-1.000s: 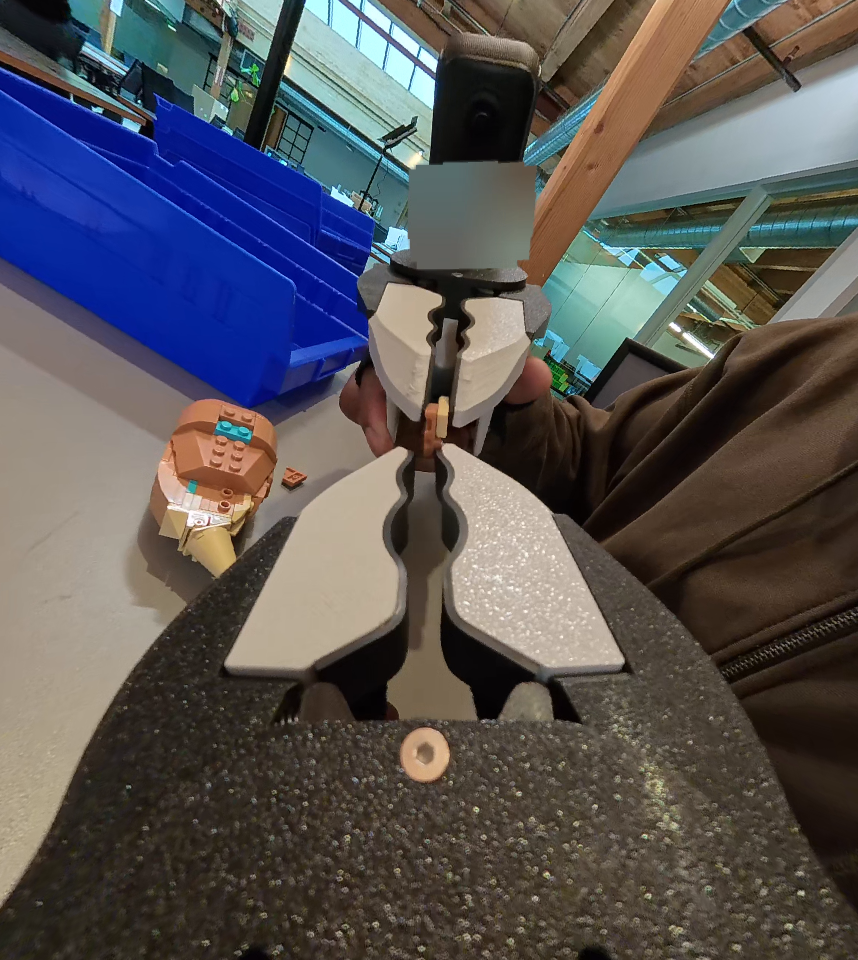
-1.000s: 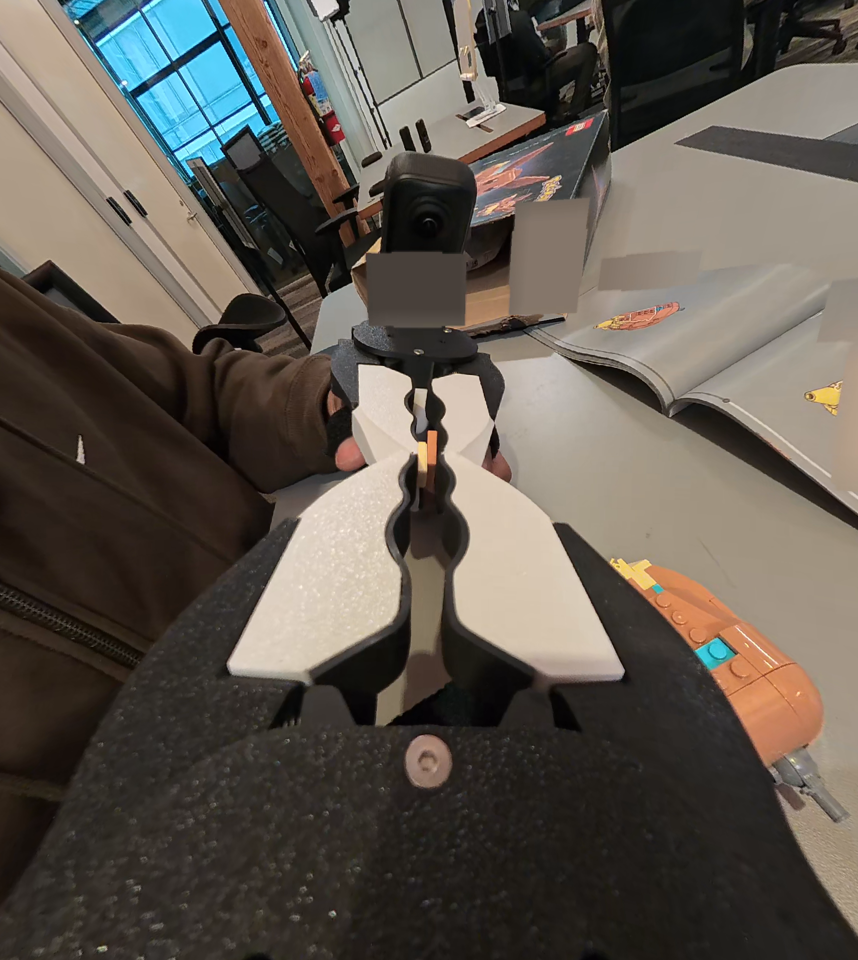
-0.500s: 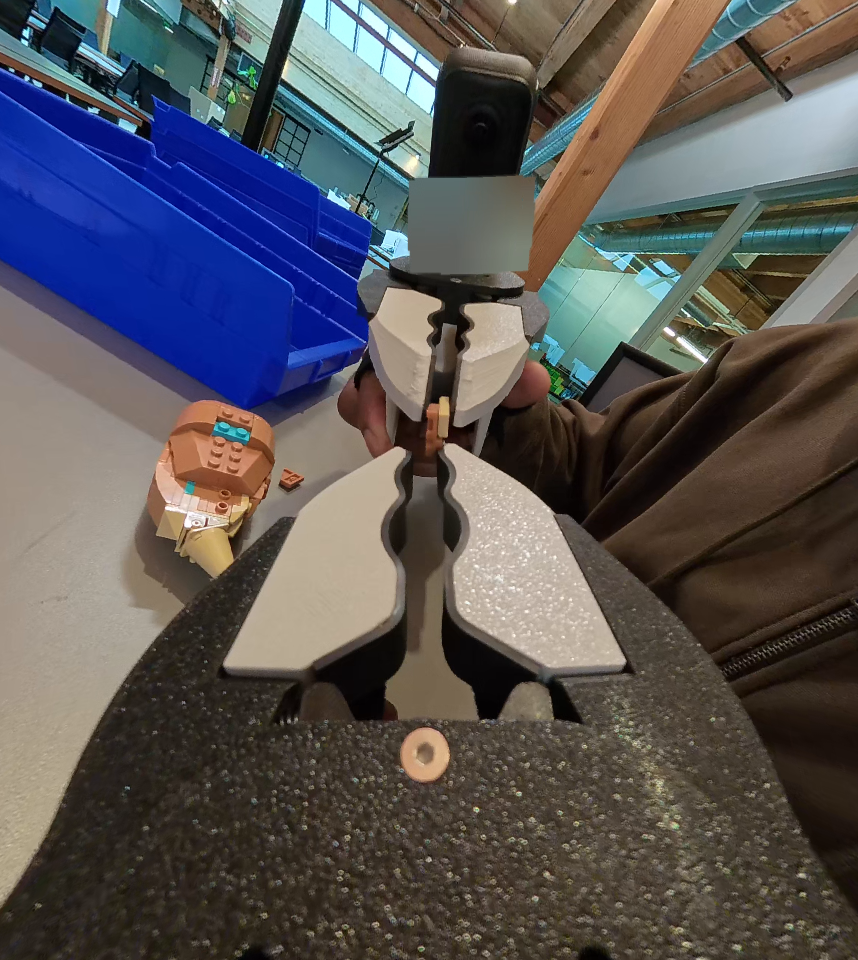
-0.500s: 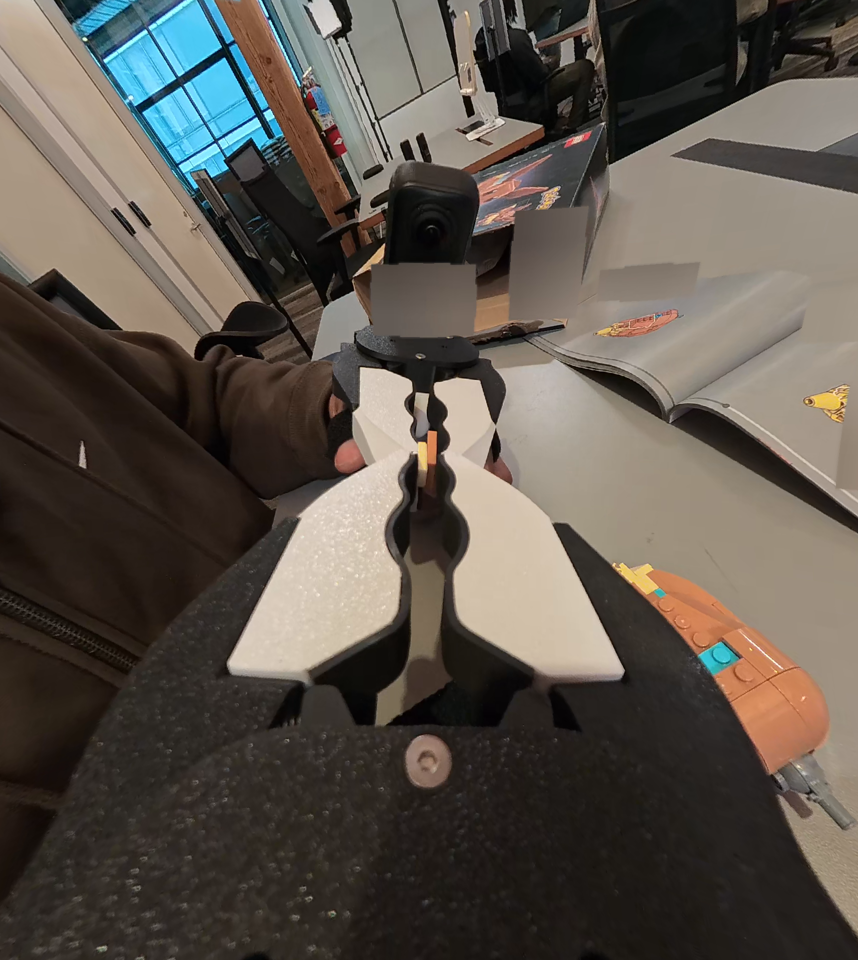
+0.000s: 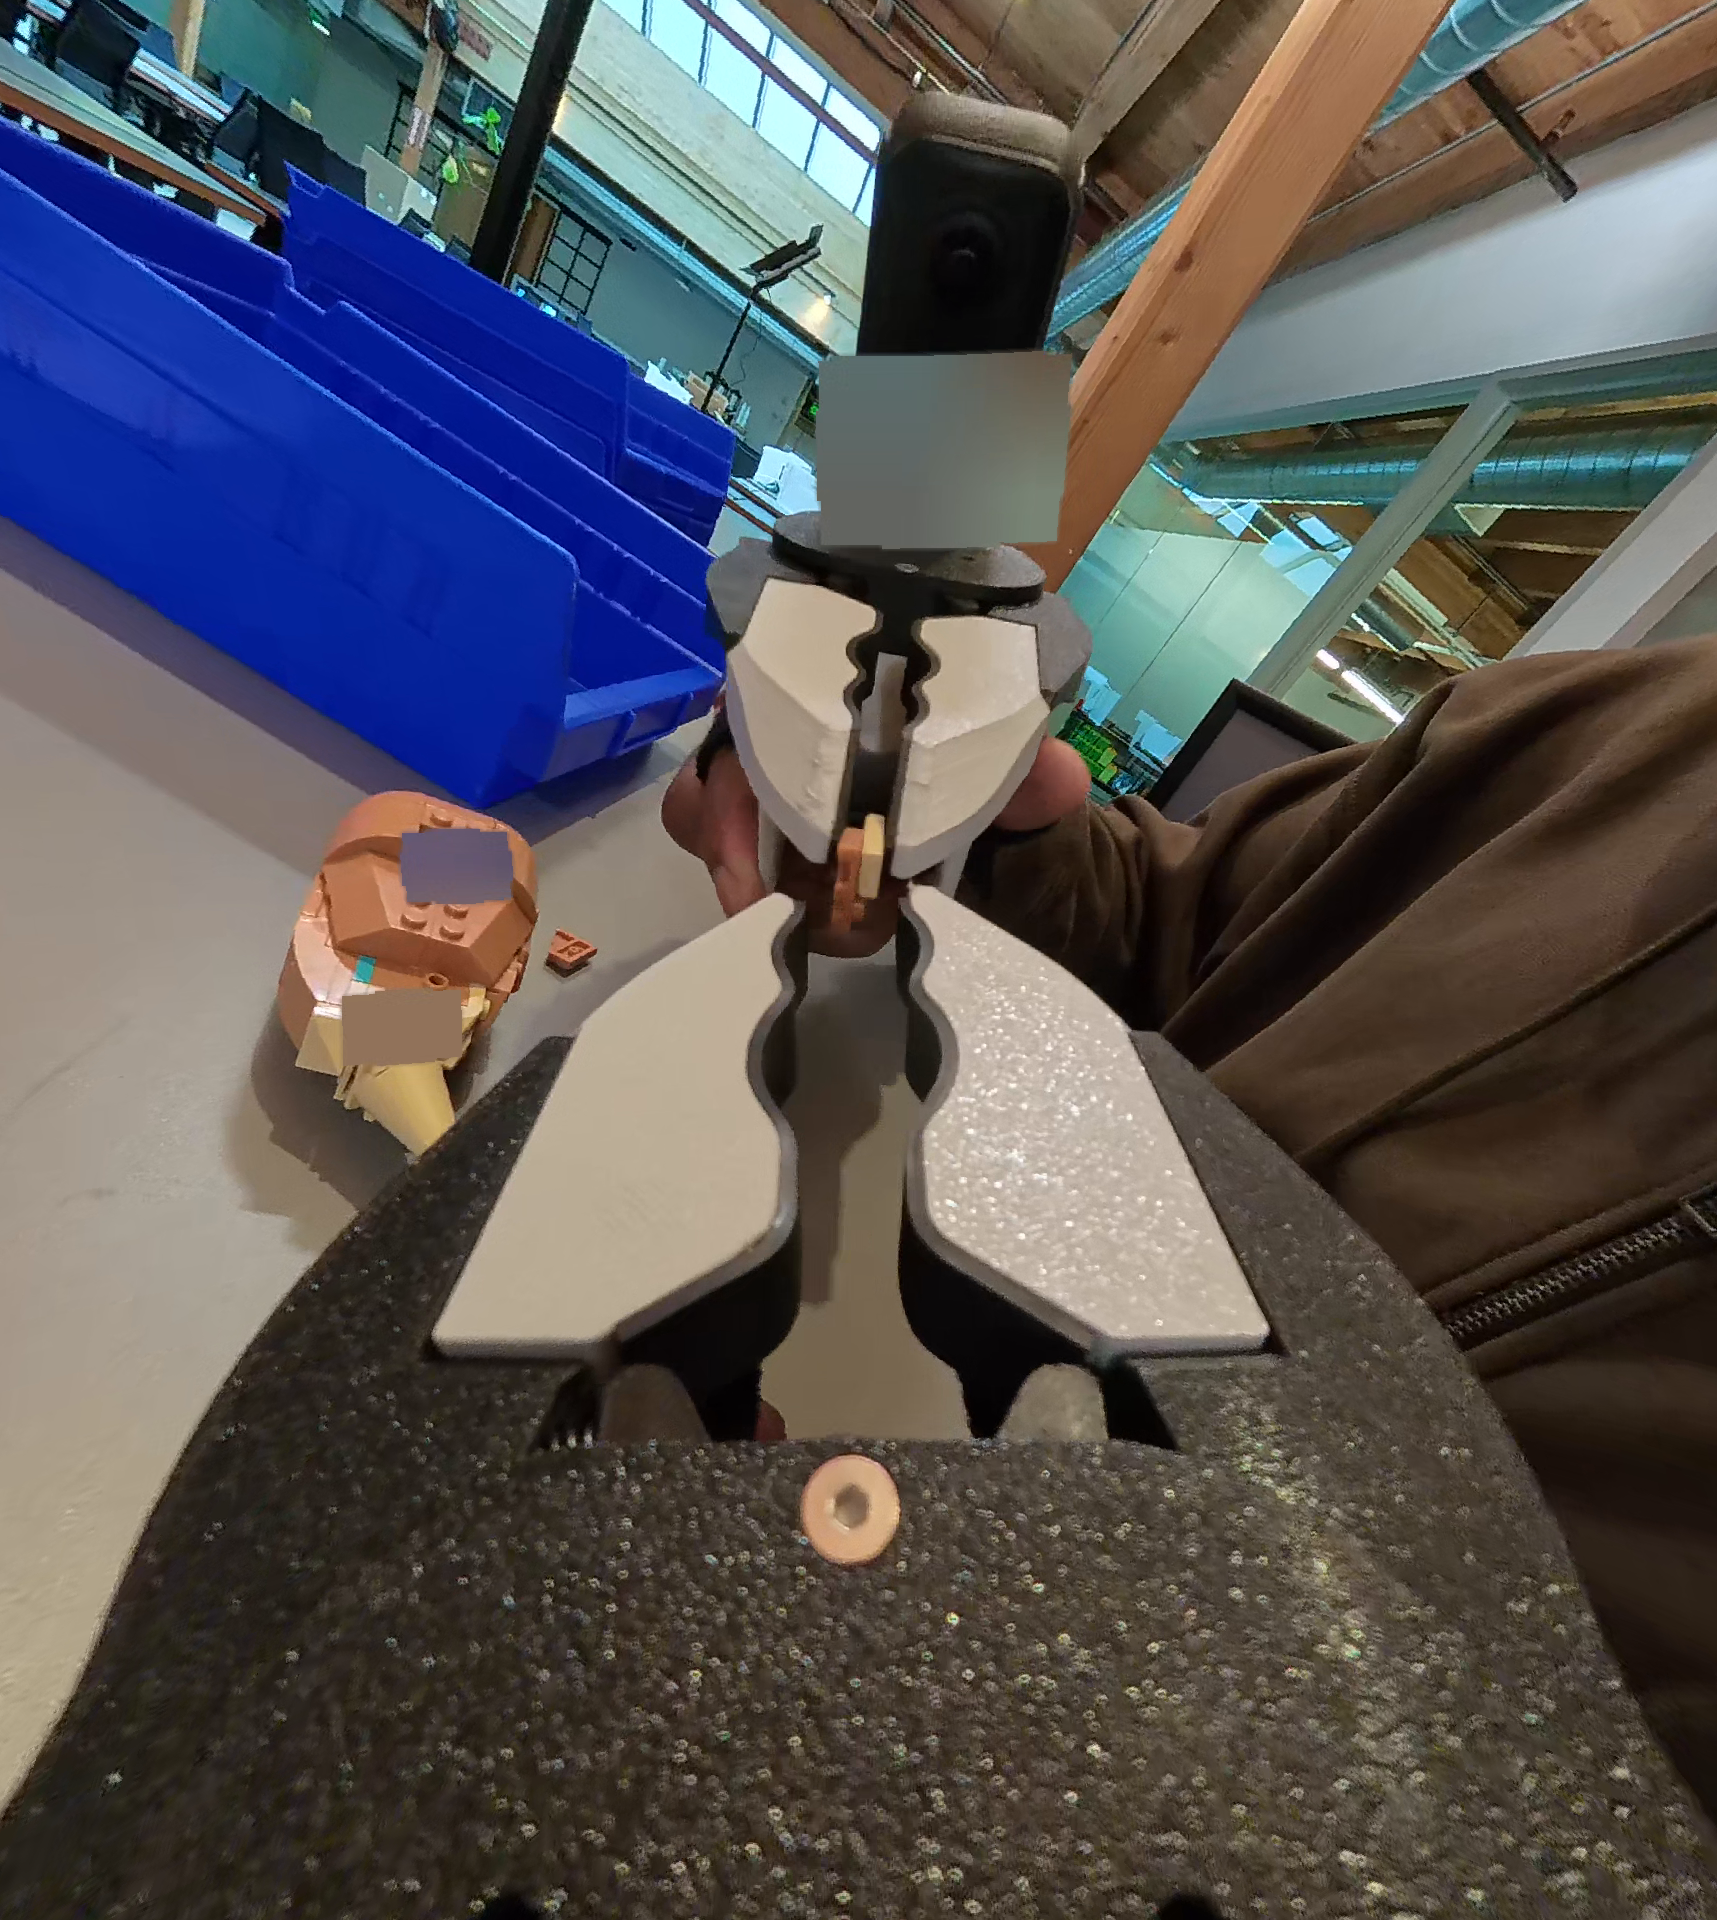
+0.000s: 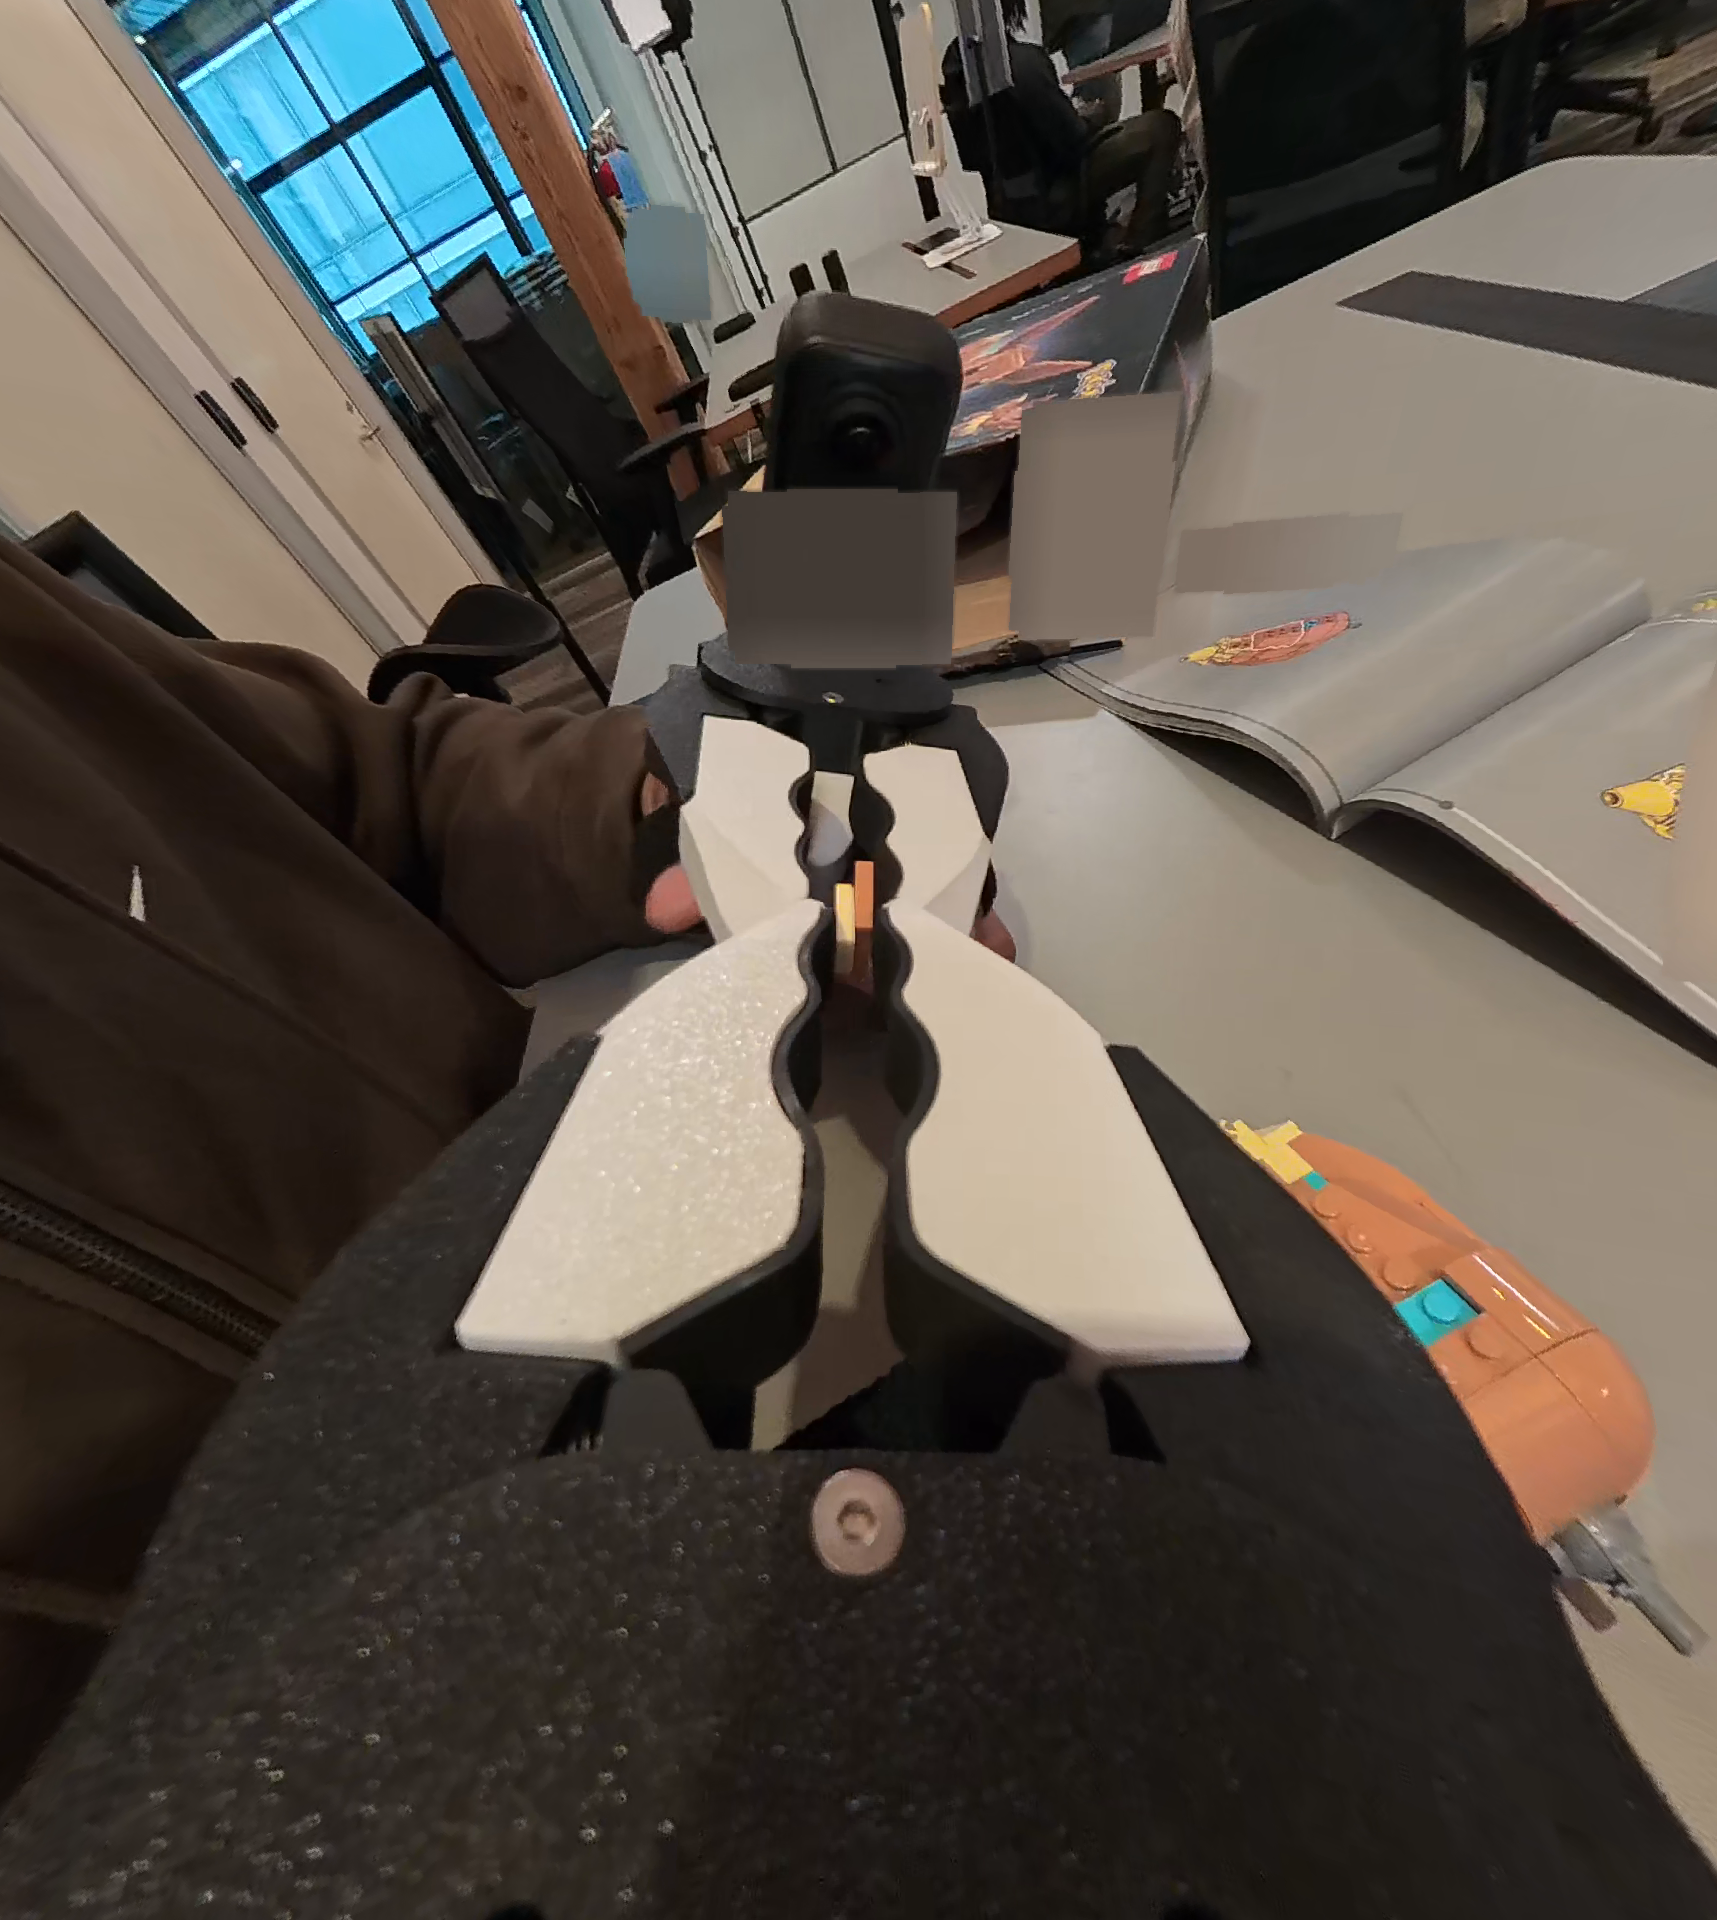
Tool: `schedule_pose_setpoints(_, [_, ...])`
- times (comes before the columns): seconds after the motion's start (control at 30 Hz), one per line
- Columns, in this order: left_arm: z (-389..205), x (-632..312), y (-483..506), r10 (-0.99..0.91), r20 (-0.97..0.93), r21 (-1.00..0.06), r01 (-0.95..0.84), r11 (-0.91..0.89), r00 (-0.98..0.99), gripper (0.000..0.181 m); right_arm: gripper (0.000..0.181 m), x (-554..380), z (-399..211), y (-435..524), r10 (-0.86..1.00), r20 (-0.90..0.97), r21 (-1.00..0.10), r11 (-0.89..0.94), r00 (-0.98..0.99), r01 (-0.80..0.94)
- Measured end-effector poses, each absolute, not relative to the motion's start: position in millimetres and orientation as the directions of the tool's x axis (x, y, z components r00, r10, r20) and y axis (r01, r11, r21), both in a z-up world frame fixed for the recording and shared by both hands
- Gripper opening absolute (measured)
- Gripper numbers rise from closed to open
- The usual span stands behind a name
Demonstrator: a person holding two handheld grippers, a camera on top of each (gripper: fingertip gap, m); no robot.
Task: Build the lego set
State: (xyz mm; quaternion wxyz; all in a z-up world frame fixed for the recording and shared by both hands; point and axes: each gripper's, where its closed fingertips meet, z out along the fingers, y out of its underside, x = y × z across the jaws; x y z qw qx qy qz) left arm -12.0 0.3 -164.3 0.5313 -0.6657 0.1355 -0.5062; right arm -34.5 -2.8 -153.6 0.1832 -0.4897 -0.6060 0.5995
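My two grippers face each other tip to tip above the grey table. My right gripper is shut on a small stack of a tan and an orange lego plate. It also shows in the left wrist view, with the plates pinched at its tips. My left gripper has its jaws a narrow gap apart around the near end of the plates; it also shows in the right wrist view. The part-built orange and tan lego model lies on the table beside them.
A loose brown piece lies next to the model. Blue bins stand behind it. An open instruction booklet and the set's box lie beyond the left gripper. The person's brown sleeve is close by. The tips of both grippers are at nearly the same place.
My left gripper's jaws have parted slightly around the plates. The right gripper still holds them. Both grippers have shifted only a little.
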Motion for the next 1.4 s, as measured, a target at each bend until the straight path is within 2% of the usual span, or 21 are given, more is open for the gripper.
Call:
schedule_pose_setpoints(0.67, [-166.4,-10.6,0.2,-0.716,0.538,-0.840,0.352,-0.412,0.445,0.007,0.006,-35.8,-152.7,-4.2,0.807,-0.375,-0.906,-0.215,-0.456,0.364])
schedule_pose_setpoints(1.4, [-162.6,-14.0,1.3,-0.710,0.561,-0.821,0.396,-0.412,0.425,0.005,0.006,-39.2,-148.0,-1.4,0.810,-0.385,-0.913,-0.265,-0.443,0.309])
